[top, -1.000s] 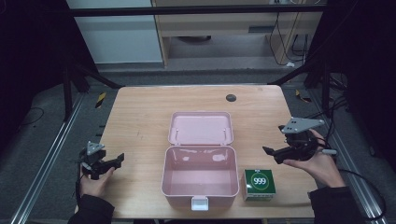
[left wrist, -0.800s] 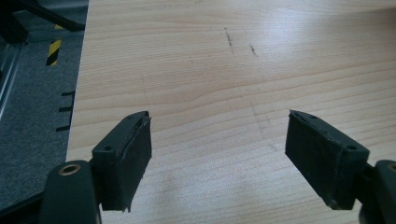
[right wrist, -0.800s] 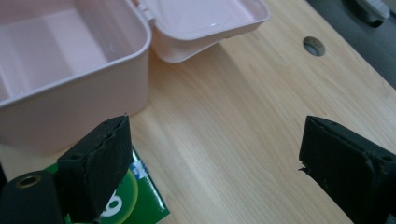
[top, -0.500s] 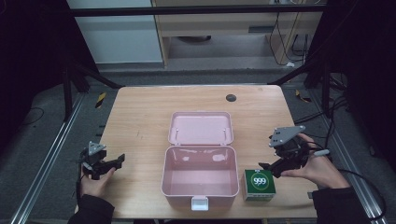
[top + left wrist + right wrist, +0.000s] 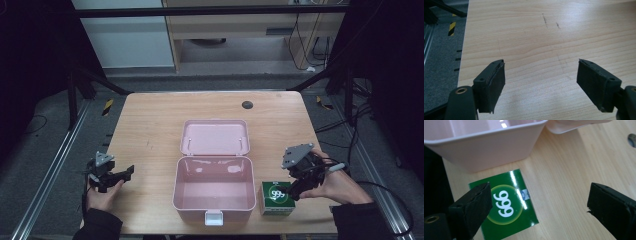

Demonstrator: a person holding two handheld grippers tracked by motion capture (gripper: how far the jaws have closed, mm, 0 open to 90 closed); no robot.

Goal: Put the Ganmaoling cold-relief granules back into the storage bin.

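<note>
Green box (image 5: 278, 197) printed with "999" lies flat on the tabletop (image 5: 150, 125) in the high view, just beside the right wall of the pink case (image 5: 213, 192), near the front edge. The case stands open at the middle of the tabletop, its lid (image 5: 215, 136) laid back flat behind the tub and a white latch (image 5: 213, 217) at its front. Your right gripper (image 5: 295, 186) is held low over the box's right side, with its grey plate on top and your right hand (image 5: 340, 184) behind it. Your left gripper (image 5: 112, 176) sits at the tabletop's left edge, well apart from the case, held in your left hand (image 5: 102, 195). A small dark round spot (image 5: 247, 104) marks the far part of the tabletop.

In the left gripper view, your jaws stand wide apart over bare wood (image 5: 536, 45), with nothing between them. Grey floor (image 5: 441, 50) and a yellow-and-black striped marker (image 5: 452, 27) show past the tabletop's edge.

In the right gripper view, your jaws are spread wide. The green box (image 5: 509, 205) lies below them on the tabletop, partly behind one jaw; the other jaw is over bare wood, well clear of the box. The pink case's outer wall (image 5: 486, 147) stands just beyond the box. You cannot tell here whether either jaw touches the box.
</note>
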